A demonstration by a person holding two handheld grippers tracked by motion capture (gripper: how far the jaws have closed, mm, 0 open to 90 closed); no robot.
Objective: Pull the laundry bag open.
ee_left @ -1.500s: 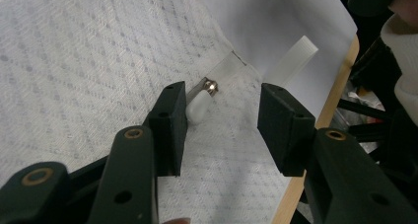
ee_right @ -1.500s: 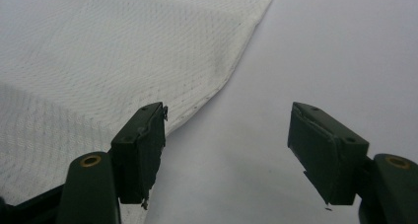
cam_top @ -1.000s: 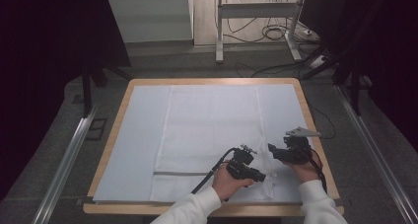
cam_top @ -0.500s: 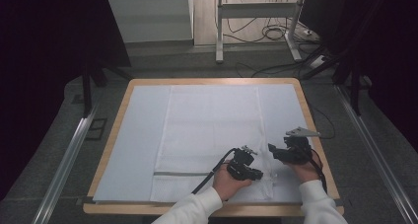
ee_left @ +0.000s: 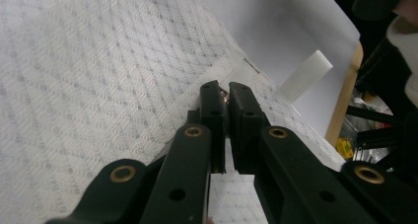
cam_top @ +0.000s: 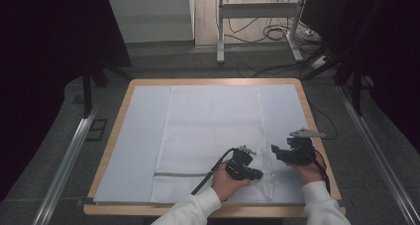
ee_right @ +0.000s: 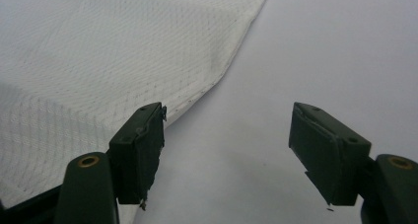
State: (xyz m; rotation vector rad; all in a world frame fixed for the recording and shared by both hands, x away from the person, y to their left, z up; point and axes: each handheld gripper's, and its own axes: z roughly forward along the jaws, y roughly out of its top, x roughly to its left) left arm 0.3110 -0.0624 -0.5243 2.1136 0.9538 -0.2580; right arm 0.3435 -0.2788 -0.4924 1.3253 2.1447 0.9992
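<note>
my left gripper (cam_top: 258, 175) sits in the lower middle of the high view, low on the white mesh fabric bag (cam_top: 213, 136), which is spread flat down the centre of the pale blue sheet (cam_top: 143, 136) covering the wooden-rimmed table (cam_top: 317, 136). in the left gripper view its two black jaws stand almost together at the centre of the frame, having just been closing, and a small metallic piece (ee_left: 225, 96) peeks out between the tips, right at the seam of the bag; i take it for the zipper pull but it is too small to be sure. the pads press on it. the grey zipper line (cam_top: 181, 174) runs across the lower part of the bag toward this gripper in the high view. in the upper right of the left gripper view a short white ribbed cylinder (ee_left: 305, 75) lies on the blue sheet just past the bag's edge, near the wooden rim.

my right gripper (cam_top: 275, 151) is at the lower right of the high view, just off the bag's right edge and near the left one. in the right gripper view its jaws are spread wide, nothing between them but bare sheet; the left jaw hangs over the hemmed edge of the bag (ee_right: 98, 61), which fills the upper left of that frame, while the right jaw hangs over the sheet alone.
</note>
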